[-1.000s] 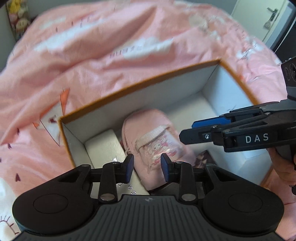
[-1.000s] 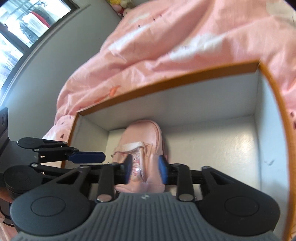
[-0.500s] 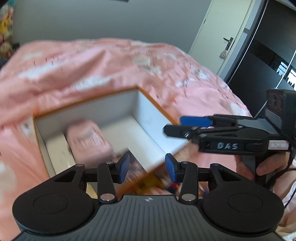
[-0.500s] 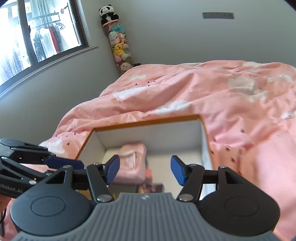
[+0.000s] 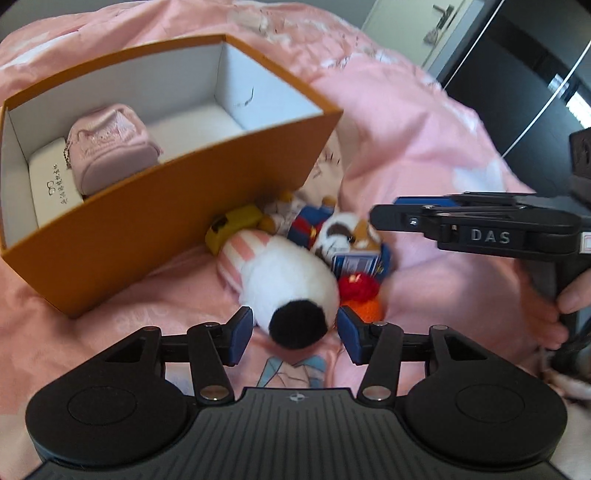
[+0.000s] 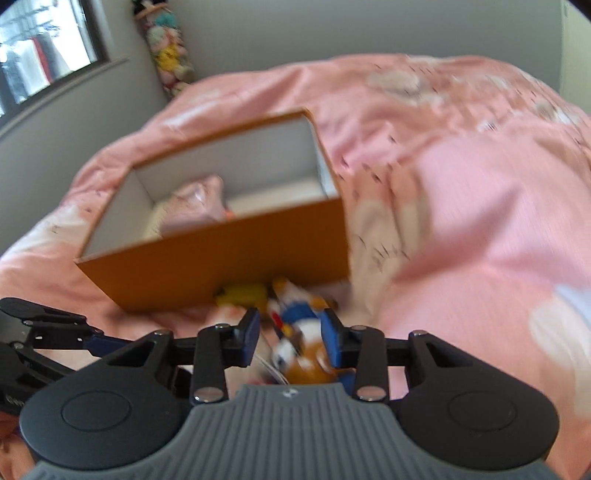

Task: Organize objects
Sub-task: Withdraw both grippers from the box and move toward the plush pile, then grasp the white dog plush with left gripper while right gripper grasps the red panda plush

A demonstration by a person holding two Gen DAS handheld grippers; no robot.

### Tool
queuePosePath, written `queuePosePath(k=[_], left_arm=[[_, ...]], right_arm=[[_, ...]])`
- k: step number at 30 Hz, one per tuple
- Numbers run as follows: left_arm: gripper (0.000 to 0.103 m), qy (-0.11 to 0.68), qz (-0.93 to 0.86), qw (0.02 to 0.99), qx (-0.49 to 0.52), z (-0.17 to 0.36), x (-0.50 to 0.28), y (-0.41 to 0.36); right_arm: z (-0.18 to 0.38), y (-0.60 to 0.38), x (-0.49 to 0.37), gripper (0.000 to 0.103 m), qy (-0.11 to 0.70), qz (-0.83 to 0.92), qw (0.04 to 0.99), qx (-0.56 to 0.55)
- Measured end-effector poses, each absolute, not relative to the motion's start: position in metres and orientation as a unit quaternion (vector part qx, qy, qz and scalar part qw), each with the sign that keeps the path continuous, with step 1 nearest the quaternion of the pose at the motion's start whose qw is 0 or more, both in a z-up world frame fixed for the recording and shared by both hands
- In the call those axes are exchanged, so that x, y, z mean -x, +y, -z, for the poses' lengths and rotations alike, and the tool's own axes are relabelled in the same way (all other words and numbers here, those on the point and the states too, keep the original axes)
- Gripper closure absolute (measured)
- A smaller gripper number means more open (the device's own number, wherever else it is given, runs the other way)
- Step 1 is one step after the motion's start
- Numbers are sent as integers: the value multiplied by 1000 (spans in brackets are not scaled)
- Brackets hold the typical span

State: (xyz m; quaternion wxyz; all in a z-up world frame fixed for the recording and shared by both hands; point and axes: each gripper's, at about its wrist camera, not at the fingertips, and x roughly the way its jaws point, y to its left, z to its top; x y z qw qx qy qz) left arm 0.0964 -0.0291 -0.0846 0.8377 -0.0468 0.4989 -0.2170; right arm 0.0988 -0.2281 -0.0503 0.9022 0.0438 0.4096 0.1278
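An orange box (image 5: pixel 155 221) with a white inside sits on the pink bed; it also shows in the right wrist view (image 6: pixel 229 258). Inside lie a pink pouch (image 5: pixel 110 144) and a white case (image 5: pixel 51 184). A heap of plush toys lies in front of the box: a white plush with a black tip (image 5: pixel 291 284), a blue-dressed doll (image 5: pixel 314 225), a yellow toy (image 5: pixel 236 225). My left gripper (image 5: pixel 295 338) is open, its fingers either side of the white plush's black tip. My right gripper (image 6: pixel 290 334) is open above the blue doll (image 6: pixel 299 325).
The pink duvet (image 6: pixel 461 184) covers the bed all round. A red and orange knitted toy (image 5: pixel 360 291) lies by the white plush. A door (image 5: pixel 417 26) and dark furniture (image 5: pixel 535 74) stand far right. Stacked plush toys (image 6: pixel 166 55) stand in the room's corner beside a window.
Both grippers have pulled back out of the box and dropped to the toy heap in front of it. The pink pouch stays in the box. Both jaws have widened.
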Motion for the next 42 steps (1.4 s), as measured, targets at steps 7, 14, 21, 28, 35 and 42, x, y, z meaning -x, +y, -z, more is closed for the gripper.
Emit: queuePosePath(k=[7, 14, 21, 28, 35, 42], left_arm=[[52, 504, 223, 835, -1, 98, -99, -48], [72, 511, 218, 831, -1, 103, -104, -48], [85, 495, 222, 840, 22, 88, -99, -40], [96, 468, 219, 850, 98, 61, -93, -16], [96, 439, 188, 866, 150, 26, -76, 7], [96, 443, 123, 870, 180, 2, -64, 31]], right_arm=[[82, -245, -95, 51, 478, -96, 872, -29], [100, -233, -106, 48, 497, -111, 861, 17], [106, -227, -106, 63, 497, -129, 857, 43], [75, -242, -96, 92, 466, -129, 875, -11], [31, -235, -88, 97, 431, -165, 887, 3], [-17, -219, -72, 98, 428, -226, 872, 72]])
